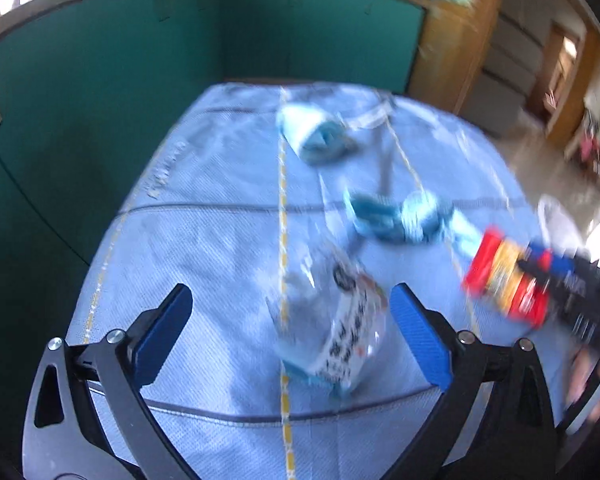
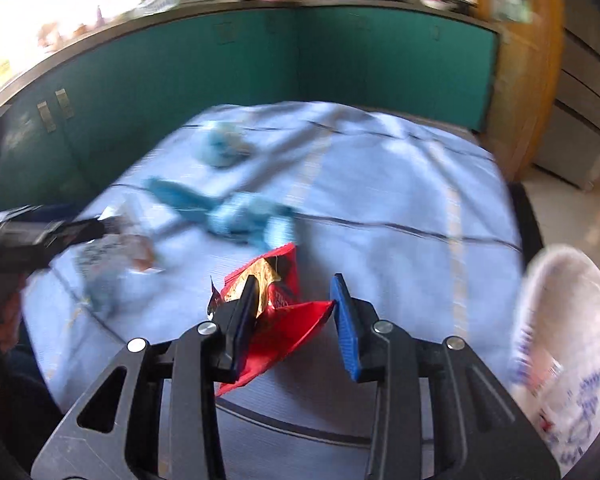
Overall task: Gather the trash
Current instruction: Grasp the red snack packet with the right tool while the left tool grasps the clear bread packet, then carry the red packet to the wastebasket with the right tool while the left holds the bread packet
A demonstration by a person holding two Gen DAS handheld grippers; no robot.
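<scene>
In the left wrist view, your left gripper [image 1: 290,316] hangs over the light blue tablecloth [image 1: 204,248] with its jaws spread wide and nothing between the pads. A clear printed wrapper [image 1: 352,328] lies on the cloth in the gap ahead of them, not touched by either pad. Farther back lie two crumpled blue pieces [image 1: 392,220] and another blue-and-white wad [image 1: 316,136]. At the right edge, your right gripper [image 1: 540,276] meets a red snack packet [image 1: 504,280].

In the right wrist view, your right gripper [image 2: 296,300] stands with jaws parted; the red snack packet [image 2: 276,320] sits between them, against the left pad, the right pad apart from it. A white plastic bag [image 2: 568,356] hangs at the right edge; its contents cannot be made out through the blur. Your left gripper [image 2: 80,232] enters from the left beside the clear printed wrapper [image 2: 112,256].
</scene>
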